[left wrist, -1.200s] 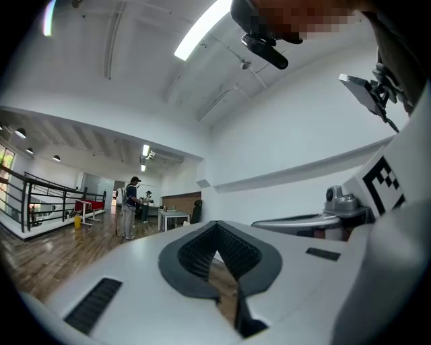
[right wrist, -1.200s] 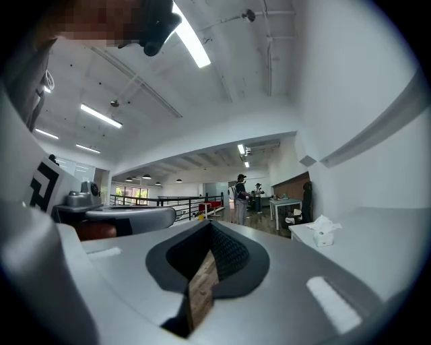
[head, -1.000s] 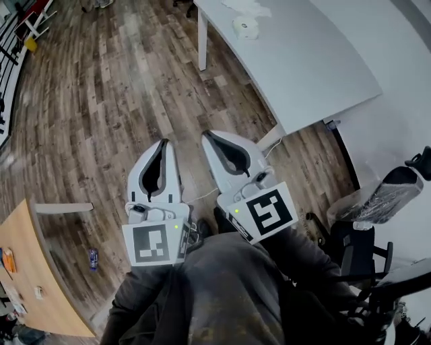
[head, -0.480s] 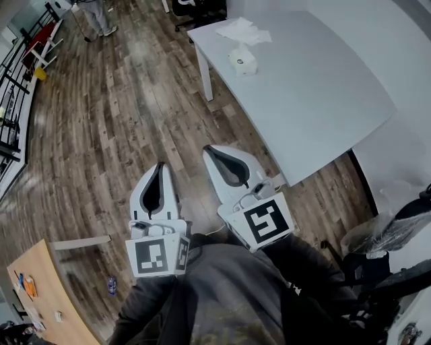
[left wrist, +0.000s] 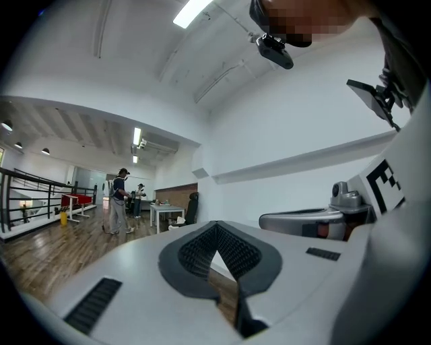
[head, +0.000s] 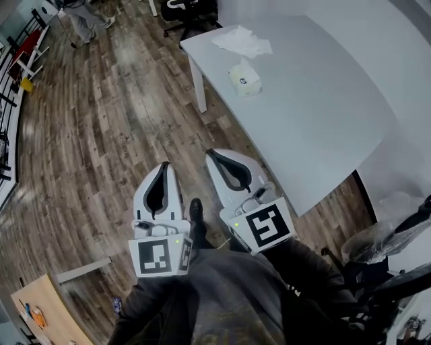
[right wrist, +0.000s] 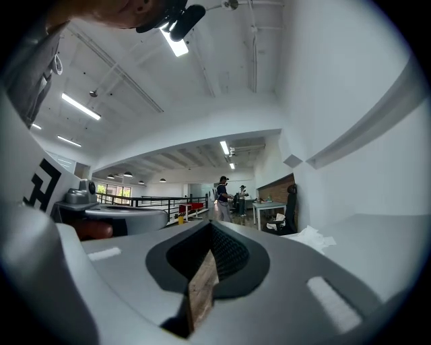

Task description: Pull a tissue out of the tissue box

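Observation:
A small white tissue box (head: 244, 77) stands near the left edge of a white table (head: 316, 101), with a tissue poking from its top. Loose crumpled tissues (head: 242, 42) lie beyond it at the table's far corner; the right gripper view shows them too (right wrist: 313, 237). Both grippers hover over the wooden floor, well short of the table. My left gripper (head: 165, 165) is shut with nothing in it, and so is my right gripper (head: 210, 153). In the gripper views, the left gripper (left wrist: 216, 224) and the right gripper (right wrist: 210, 224) have tips that meet, with only floor behind.
A black office chair (head: 192, 10) stands past the table's far end. Another chair with plastic wrap (head: 380, 239) is at the right. A wooden desk corner (head: 37, 310) sits bottom left. Two people (left wrist: 121, 202) stand far off. My shoe (head: 195, 212) shows between the grippers.
The table and tissue box have come lower and nearer in the head view as I moved forward. Both grippers stay shut and side by side.

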The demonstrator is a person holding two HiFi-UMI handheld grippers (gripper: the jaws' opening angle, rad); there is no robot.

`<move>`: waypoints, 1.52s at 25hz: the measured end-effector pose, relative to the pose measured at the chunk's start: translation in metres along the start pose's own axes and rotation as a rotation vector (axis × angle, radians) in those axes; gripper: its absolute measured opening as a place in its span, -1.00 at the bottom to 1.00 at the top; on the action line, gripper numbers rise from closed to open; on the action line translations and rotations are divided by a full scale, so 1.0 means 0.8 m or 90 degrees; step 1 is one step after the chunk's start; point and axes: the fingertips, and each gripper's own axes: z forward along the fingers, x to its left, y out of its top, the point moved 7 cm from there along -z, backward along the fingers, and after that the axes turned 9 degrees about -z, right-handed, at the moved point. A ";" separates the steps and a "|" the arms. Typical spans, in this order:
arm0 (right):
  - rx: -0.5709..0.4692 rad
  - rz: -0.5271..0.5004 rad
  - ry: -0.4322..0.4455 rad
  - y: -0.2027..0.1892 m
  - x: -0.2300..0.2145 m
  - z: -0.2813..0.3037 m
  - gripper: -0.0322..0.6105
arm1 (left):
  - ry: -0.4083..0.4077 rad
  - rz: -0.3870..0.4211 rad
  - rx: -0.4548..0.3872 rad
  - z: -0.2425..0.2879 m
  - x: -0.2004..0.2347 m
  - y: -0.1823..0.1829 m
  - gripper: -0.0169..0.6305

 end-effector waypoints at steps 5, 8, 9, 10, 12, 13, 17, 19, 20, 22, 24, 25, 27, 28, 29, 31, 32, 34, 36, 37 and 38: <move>0.011 -0.002 -0.053 -0.014 -0.023 0.104 -0.89 | -0.057 -0.008 0.008 0.092 0.072 0.006 -0.96; 0.024 -0.001 -0.071 -0.014 -0.028 0.163 -0.89 | -0.094 -0.015 0.022 0.134 0.112 0.011 -0.96; 0.026 0.000 -0.076 -0.013 -0.029 0.180 -0.89 | -0.106 -0.013 0.028 0.145 0.124 0.013 -0.96; 0.028 0.000 -0.081 -0.012 -0.029 0.195 -0.89 | -0.116 -0.012 0.034 0.155 0.135 0.015 -0.96; 0.034 -0.004 -0.092 -0.011 -0.034 0.220 -0.89 | -0.130 -0.014 0.040 0.174 0.154 0.017 -0.96; 0.037 -0.007 -0.097 -0.010 -0.038 0.229 -0.89 | -0.134 -0.019 0.038 0.183 0.161 0.019 -0.96; 0.038 -0.018 -0.133 -0.006 -0.060 0.252 -0.89 | -0.151 -0.030 0.029 0.218 0.177 0.022 -0.96; 0.040 -0.019 -0.157 -0.010 -0.078 0.252 -0.89 | -0.164 -0.028 0.036 0.238 0.175 0.019 -0.96; 0.042 -0.017 -0.170 -0.013 -0.089 0.251 -0.89 | -0.171 -0.026 0.041 0.249 0.172 0.017 -0.96; 0.046 -0.010 -0.194 -0.025 -0.111 0.248 -0.89 | -0.187 -0.021 0.051 0.273 0.163 0.009 -0.96; 0.051 -0.002 -0.212 -0.039 -0.134 0.247 -0.89 | -0.203 -0.016 0.060 0.301 0.149 0.000 -0.96; 0.054 0.002 -0.218 -0.047 -0.146 0.246 -0.89 | -0.212 -0.012 0.063 0.316 0.141 -0.004 -0.96; 0.061 0.011 -0.230 -0.061 -0.169 0.247 -0.89 | -0.232 -0.004 0.071 0.347 0.123 -0.010 -0.96; 0.066 0.018 -0.237 -0.067 -0.180 0.249 -0.89 | -0.243 -0.001 0.077 0.363 0.115 -0.013 -0.96; 0.070 0.026 -0.245 -0.071 -0.189 0.250 -0.89 | -0.255 0.001 0.085 0.379 0.108 -0.015 -0.96; 0.077 0.040 -0.257 -0.080 -0.210 0.255 -0.89 | -0.273 0.001 0.102 0.410 0.094 -0.023 -0.96; 0.081 0.042 -0.258 -0.087 -0.225 0.259 -0.89 | -0.278 0.001 0.106 0.428 0.086 -0.028 -0.96; 0.087 0.051 -0.258 -0.103 -0.261 0.266 -0.89 | -0.287 0.003 0.112 0.467 0.067 -0.041 -0.96; 0.090 0.066 -0.267 -0.118 -0.296 0.271 -0.89 | -0.306 0.015 0.127 0.504 0.047 -0.052 -0.96; 0.087 0.073 -0.276 -0.123 -0.312 0.272 -0.89 | -0.318 0.024 0.136 0.520 0.037 -0.056 -0.96; 0.080 0.077 -0.285 -0.126 -0.327 0.273 -0.89 | -0.329 0.032 0.142 0.534 0.027 -0.059 -0.96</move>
